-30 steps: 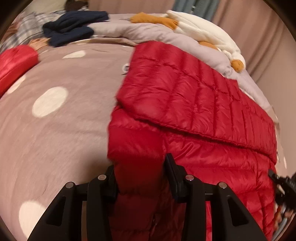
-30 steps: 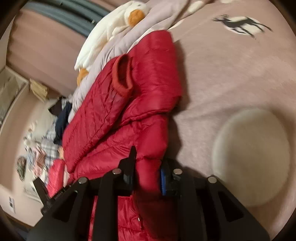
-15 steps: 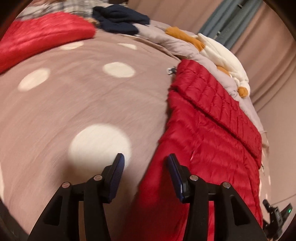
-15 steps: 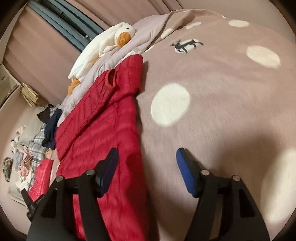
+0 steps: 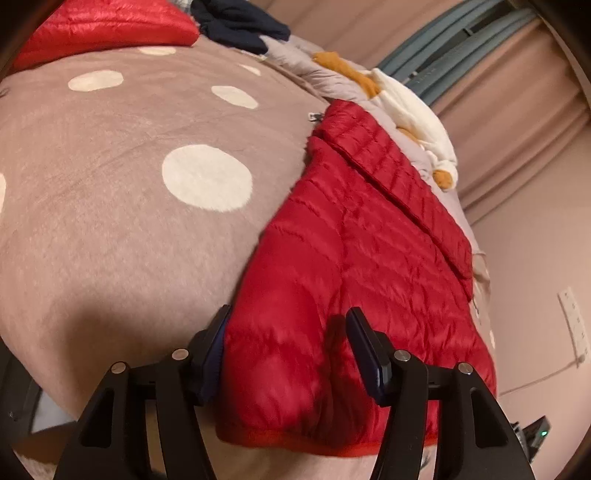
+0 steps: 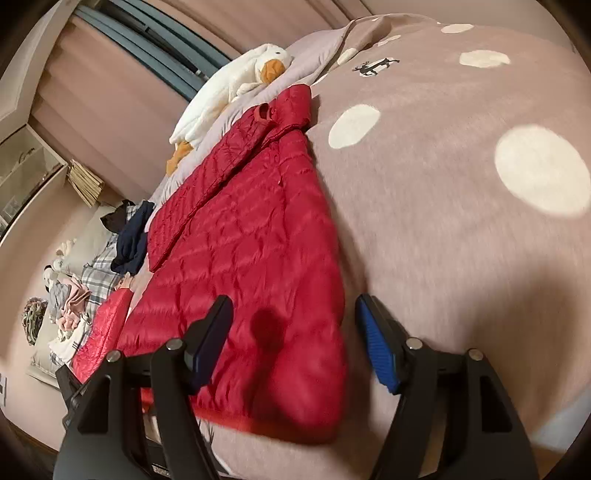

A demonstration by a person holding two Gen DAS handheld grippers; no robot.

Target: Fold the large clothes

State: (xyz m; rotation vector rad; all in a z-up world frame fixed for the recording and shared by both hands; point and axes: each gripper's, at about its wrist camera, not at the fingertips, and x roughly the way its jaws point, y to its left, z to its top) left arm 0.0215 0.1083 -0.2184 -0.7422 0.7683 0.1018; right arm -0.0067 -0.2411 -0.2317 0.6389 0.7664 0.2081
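A red quilted down jacket [image 5: 354, 266] lies flat on the bed, a sleeve folded along its far edge. It also shows in the right wrist view [image 6: 255, 258]. My left gripper [image 5: 288, 332] is open, its jaws spread over the jacket's near left corner by the hem. My right gripper [image 6: 295, 325] is open, its jaws spread over the jacket's near right corner. Neither gripper holds the fabric.
The bed has a pink-brown blanket with white dots [image 5: 129, 184] and a deer print [image 6: 373, 66]. A white plush duck [image 6: 236, 81] lies by the curtains. A second red garment [image 5: 92, 29], dark blue clothes [image 5: 236, 26] and a heap of clothes [image 6: 70, 306] lie at the far end.
Both grippers let go of the jacket and opened. They pulled back from it, then came down over the near hem corners. The jacket now lies flat.
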